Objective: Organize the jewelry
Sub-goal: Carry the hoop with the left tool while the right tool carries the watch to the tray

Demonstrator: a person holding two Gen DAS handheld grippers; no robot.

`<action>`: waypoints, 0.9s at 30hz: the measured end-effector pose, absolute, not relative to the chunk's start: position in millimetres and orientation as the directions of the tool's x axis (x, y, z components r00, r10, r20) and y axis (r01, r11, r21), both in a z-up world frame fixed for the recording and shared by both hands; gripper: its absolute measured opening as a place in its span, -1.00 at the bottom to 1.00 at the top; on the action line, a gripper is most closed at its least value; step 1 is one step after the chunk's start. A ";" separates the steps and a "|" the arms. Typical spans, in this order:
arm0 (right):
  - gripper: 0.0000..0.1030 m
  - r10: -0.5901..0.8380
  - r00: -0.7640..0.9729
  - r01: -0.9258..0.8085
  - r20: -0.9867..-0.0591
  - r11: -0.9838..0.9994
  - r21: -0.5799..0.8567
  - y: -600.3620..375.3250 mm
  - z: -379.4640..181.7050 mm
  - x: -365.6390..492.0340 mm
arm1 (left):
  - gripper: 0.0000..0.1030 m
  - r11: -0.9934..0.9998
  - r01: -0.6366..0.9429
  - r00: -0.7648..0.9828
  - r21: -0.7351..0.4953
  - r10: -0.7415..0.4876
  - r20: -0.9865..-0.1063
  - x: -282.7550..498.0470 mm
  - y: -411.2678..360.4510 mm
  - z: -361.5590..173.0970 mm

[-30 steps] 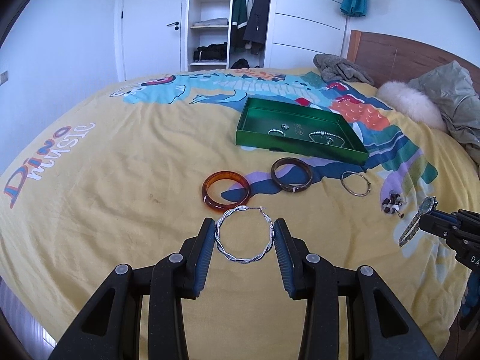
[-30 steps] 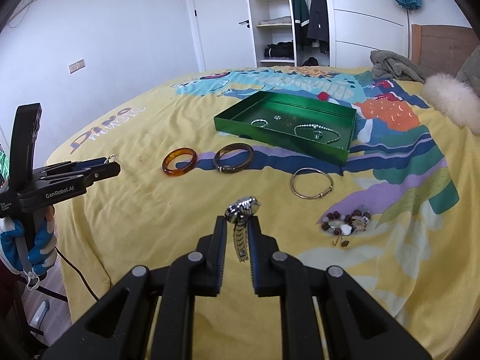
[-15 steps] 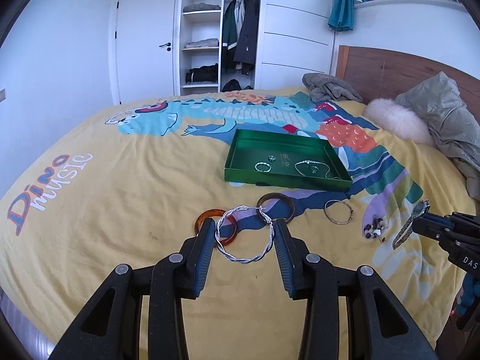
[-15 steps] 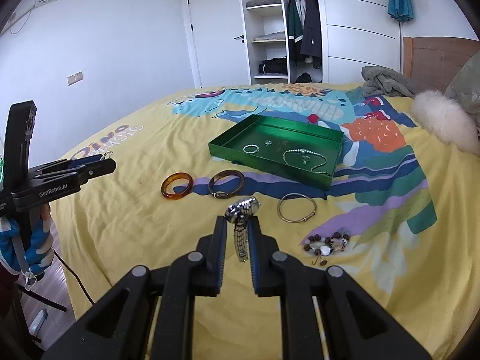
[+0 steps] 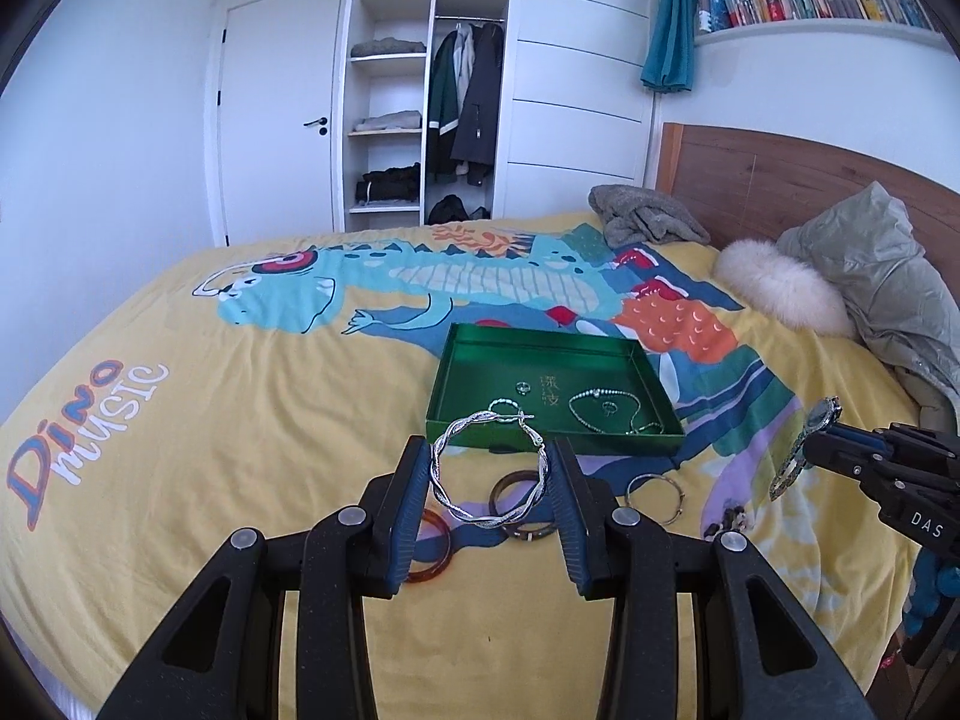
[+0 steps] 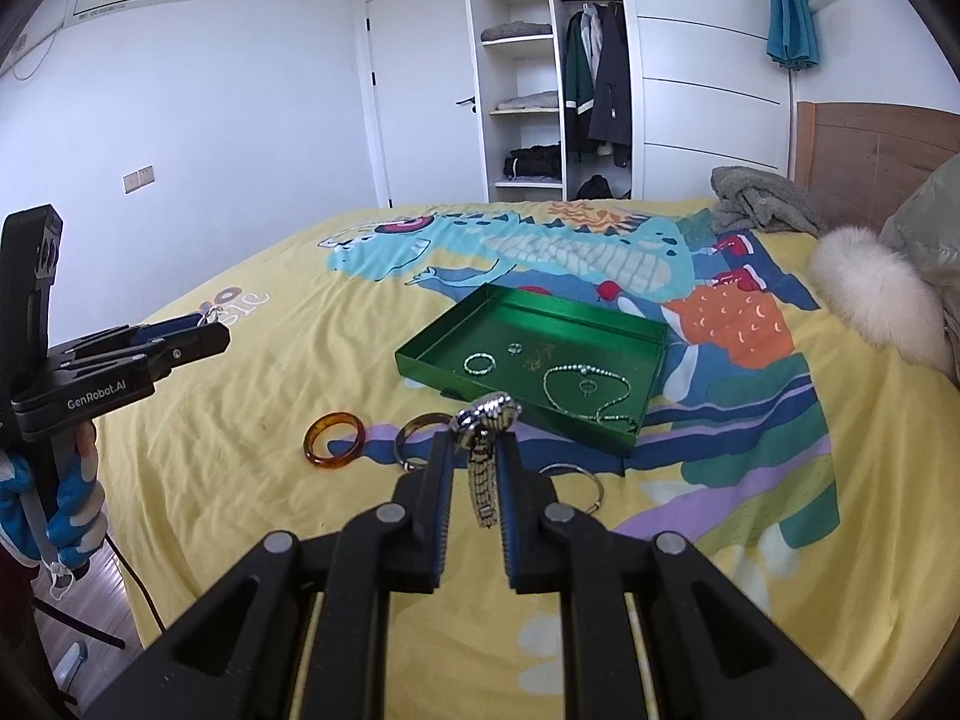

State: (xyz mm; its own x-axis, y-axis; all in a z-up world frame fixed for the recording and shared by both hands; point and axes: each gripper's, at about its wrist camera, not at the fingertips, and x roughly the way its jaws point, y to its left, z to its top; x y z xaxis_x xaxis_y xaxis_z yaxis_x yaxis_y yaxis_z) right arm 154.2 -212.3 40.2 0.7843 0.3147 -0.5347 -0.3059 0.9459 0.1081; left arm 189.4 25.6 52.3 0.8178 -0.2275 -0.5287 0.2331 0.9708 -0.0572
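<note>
My left gripper (image 5: 489, 483) clamps a twisted silver hoop (image 5: 487, 471) across its width; my right gripper (image 6: 474, 468) pinches a silver watch (image 6: 485, 450) by its band, head up. Beyond both, the green tray (image 5: 654, 438) sits on the yellow bedspread (image 5: 240, 420), bangles lying just before it

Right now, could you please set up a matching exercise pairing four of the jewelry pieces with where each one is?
Things:
1. twisted silver hoop
2. wristwatch
3. amber bangle
4. beaded necklace

Places:
A. lying in the green tray
B. clamped in the right gripper
C. lying on the yellow bedspread
D. clamped in the left gripper

Pairs: 1-D, 2-B, 3-C, 4-A
</note>
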 end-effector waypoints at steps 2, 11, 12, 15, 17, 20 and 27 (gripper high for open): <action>-0.75 0.313 0.791 -0.304 -0.526 0.947 0.107 -213.0 48.0 160.4 | -0.23 0.970 0.236 0.822 -0.056 -0.230 -0.521 195.5 23.9 58.0; -0.75 0.305 0.808 -0.290 -0.503 0.951 0.110 -214.8 74.6 198.3 | -0.23 0.966 0.251 0.831 -0.056 -0.244 -0.501 225.8 13.3 75.4; -0.75 0.303 0.810 -0.288 -0.503 0.951 0.109 -215.1 76.1 202.5 | -0.23 0.966 0.253 0.831 -0.054 -0.245 -0.499 228.9 11.6 76.7; -0.75 0.297 0.813 -0.281 -0.500 0.953 0.109 -216.5 80.8 216.3 | -0.23 0.965 0.257 0.832 -0.056 -0.250 -0.496 241.2 5.5 80.3; -0.75 0.295 0.816 -0.276 -0.497 0.954 0.113 -218.8 83.3 226.0 | -0.23 0.964 0.259 0.831 -0.060 -0.254 -0.495 250.2 1.9 82.1; -0.75 0.289 0.819 -0.268 -0.496 0.956 0.116 -221.4 86.5 242.2 | -0.23 0.963 0.263 0.830 -0.056 -0.256 -0.495 265.0 -5.2 84.6; -0.75 0.272 0.825 -0.249 -0.496 0.962 0.114 -230.7 92.6 285.1 | -0.23 0.965 0.258 0.826 -0.049 -0.247 -0.506 307.7 -18.3 86.4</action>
